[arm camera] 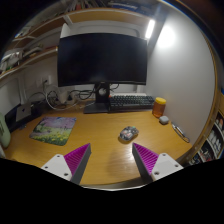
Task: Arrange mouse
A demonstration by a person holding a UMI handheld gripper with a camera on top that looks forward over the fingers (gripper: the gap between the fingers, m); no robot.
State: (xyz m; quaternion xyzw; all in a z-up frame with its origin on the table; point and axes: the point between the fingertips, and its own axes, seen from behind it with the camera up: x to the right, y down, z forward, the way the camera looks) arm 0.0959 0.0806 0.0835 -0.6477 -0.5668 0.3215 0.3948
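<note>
A small grey mouse [128, 133] lies on the wooden desk [100, 145], a little ahead of my fingers and nearer the right one. Farther left on the desk lies a colourful mouse mat [54, 129]. My gripper [112, 158] is open, its two magenta pads [76, 158] spread wide with only bare desk between them. It hovers above the desk, apart from the mouse.
A dark monitor [102, 58] stands at the back with a keyboard [131, 101] below it. An orange cup [159, 106] and a small grey object [165, 120] sit to the right. Cables and boxes [22, 112] crowd the back left.
</note>
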